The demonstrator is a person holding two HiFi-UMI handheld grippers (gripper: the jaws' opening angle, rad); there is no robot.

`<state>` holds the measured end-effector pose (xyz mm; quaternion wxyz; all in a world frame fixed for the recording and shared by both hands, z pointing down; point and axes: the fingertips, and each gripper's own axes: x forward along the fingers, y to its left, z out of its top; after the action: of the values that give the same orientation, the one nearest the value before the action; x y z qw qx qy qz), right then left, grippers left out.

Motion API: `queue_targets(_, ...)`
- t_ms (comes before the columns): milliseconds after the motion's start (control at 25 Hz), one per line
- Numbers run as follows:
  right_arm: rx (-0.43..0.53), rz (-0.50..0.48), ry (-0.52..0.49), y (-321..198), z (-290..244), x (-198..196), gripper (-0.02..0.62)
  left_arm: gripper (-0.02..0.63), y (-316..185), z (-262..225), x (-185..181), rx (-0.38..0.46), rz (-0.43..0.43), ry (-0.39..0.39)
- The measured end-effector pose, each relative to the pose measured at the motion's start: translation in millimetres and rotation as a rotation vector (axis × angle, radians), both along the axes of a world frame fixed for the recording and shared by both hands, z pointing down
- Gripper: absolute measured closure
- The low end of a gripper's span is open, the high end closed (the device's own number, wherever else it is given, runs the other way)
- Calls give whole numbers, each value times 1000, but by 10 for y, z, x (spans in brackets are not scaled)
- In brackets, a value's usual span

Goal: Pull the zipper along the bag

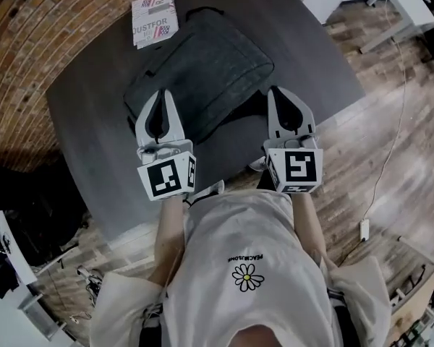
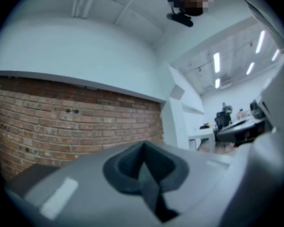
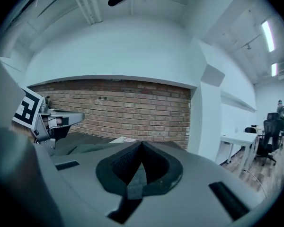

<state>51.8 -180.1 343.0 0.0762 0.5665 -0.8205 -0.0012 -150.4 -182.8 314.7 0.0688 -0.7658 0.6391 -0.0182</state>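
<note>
"Any writing?"

"I read 'USTFOR' on the box (image 1: 154,16) touching the bag's (image 1: 202,71) far corner. The bag lies flat on the table (image 1: 87,100)."

"Jaws?"

"My left gripper (image 1: 161,92) and right gripper (image 1: 277,91) are both closed and empty, at the bag's near edge."

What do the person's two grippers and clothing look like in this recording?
The left gripper and right gripper both have pale grey, curved jaws that taper to the tip, with dark inner pads. Each carries a white cube printed with black square markers. The person wears a light short-sleeved T-shirt with a small daisy print.
</note>
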Motion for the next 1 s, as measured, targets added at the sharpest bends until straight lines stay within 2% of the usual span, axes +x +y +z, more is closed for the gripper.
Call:
queue_targets(240,-12,91,8,297,100,-81,592,606,143,91,-83,-12,60,2)
queue_targets(440,-44,86,14,486,217,-207,594,604,243,281,-172,-50,70,-7)
queue_targets(640,-61,87,-11,462,329,-215,592,606,224,345,-188,-59,72,0)
queue_targets(760,-83,79,-21,392,416,-252,592,606,160,390,-145,-74,77,-42)
queue_targets(880,-144,37,0,358,597,-354,592,606,6,506,-67,-104,95,-123)
queue_targets(920,-171,15,13,353,688,-399,574,606,-56,559,-29,-118,108,-153)
queue_targets(960,-198,-7,27,348,789,-444,522,606,-117,615,10,-132,121,-179)
queue_targets(1000,-224,-24,40,343,895,-484,517,606,-170,669,43,-144,133,-199)
